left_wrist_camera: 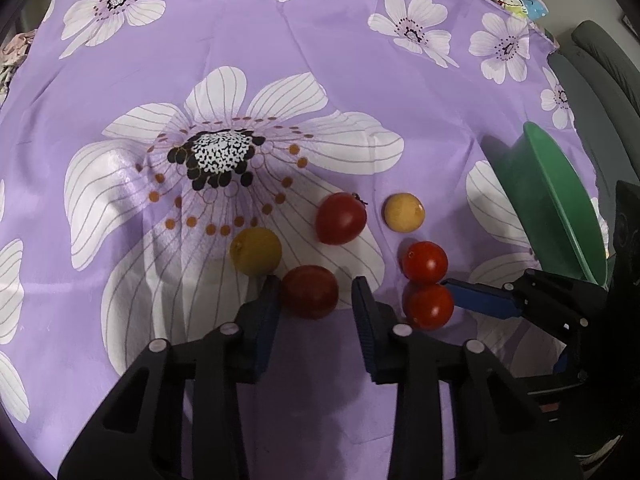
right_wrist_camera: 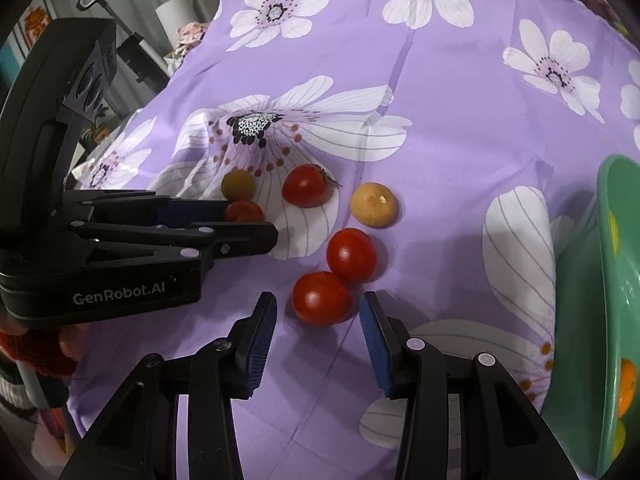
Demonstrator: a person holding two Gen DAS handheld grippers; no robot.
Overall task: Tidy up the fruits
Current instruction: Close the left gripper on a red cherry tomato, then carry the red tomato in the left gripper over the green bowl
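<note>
A green bowl (right_wrist_camera: 592, 320) sits tipped at the right edge of the purple flowered cloth (left_wrist_camera: 160, 80) and already holds a few pieces, orange and yellow-green, so the sorting looks partly done. Six small fruits still lie on the cloth to the left of the bowl. Nearest it are two red tomatoes touching each other, the lower red tomato (right_wrist_camera: 322, 298) and the upper red tomato (right_wrist_camera: 352, 254). Farther from the bowl are a yellow fruit (right_wrist_camera: 374, 205), a stemmed red tomato (right_wrist_camera: 306, 186), a dull red tomato (left_wrist_camera: 310, 291) and a greenish-yellow fruit (left_wrist_camera: 256, 251). The left hand-held gripper (left_wrist_camera: 316, 304) is closing around the dull red tomato; only one pad seems to touch it. The right hand-held gripper (right_wrist_camera: 318, 320) stands released, straddling the lower red tomato without pressing it. By my estimate, all six remain to be bowled.
</note>
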